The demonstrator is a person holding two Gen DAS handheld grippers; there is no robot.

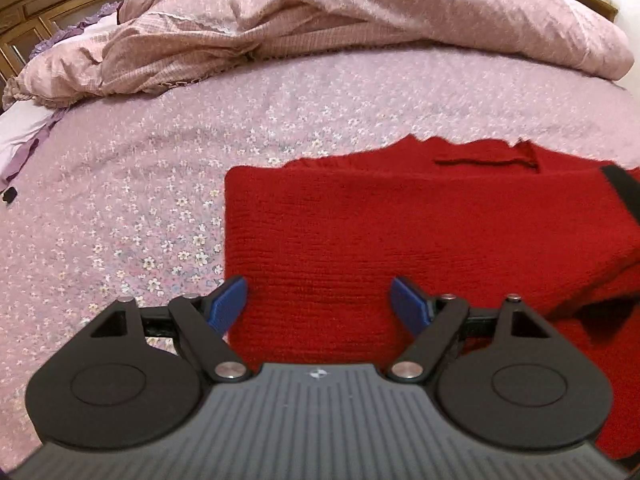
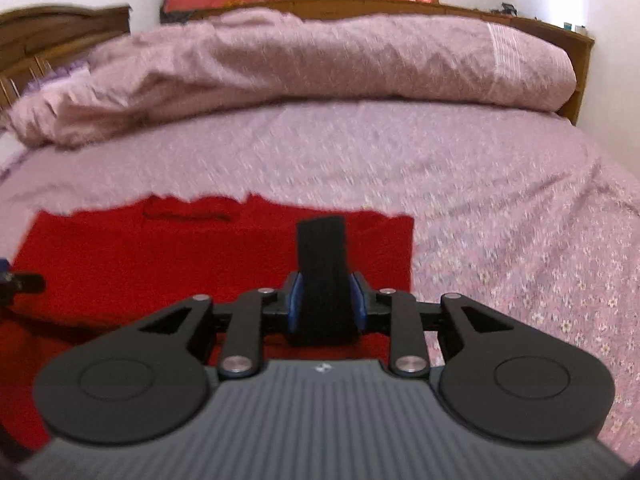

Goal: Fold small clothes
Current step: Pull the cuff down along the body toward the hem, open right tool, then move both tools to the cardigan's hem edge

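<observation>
A red knit garment (image 1: 360, 232) lies flat on the floral bedsheet (image 1: 120, 200), partly folded, with a scalloped far edge. My left gripper (image 1: 318, 304) is open and empty, hovering over the garment's near left part. My right gripper (image 2: 325, 300) is shut on a black ribbed band (image 2: 322, 248), which looks like the garment's cuff, and holds it up over the red garment (image 2: 160, 256). The black band also shows at the right edge of the left wrist view (image 1: 624, 188). Part of the left gripper shows at the left edge of the right wrist view (image 2: 20, 282).
A crumpled pink quilt (image 1: 320, 20) lies across the far side of the bed, also in the right wrist view (image 2: 320, 64). A wooden headboard (image 1: 48, 4) stands at the far left. A small black object (image 1: 10, 194) lies on the sheet at the left.
</observation>
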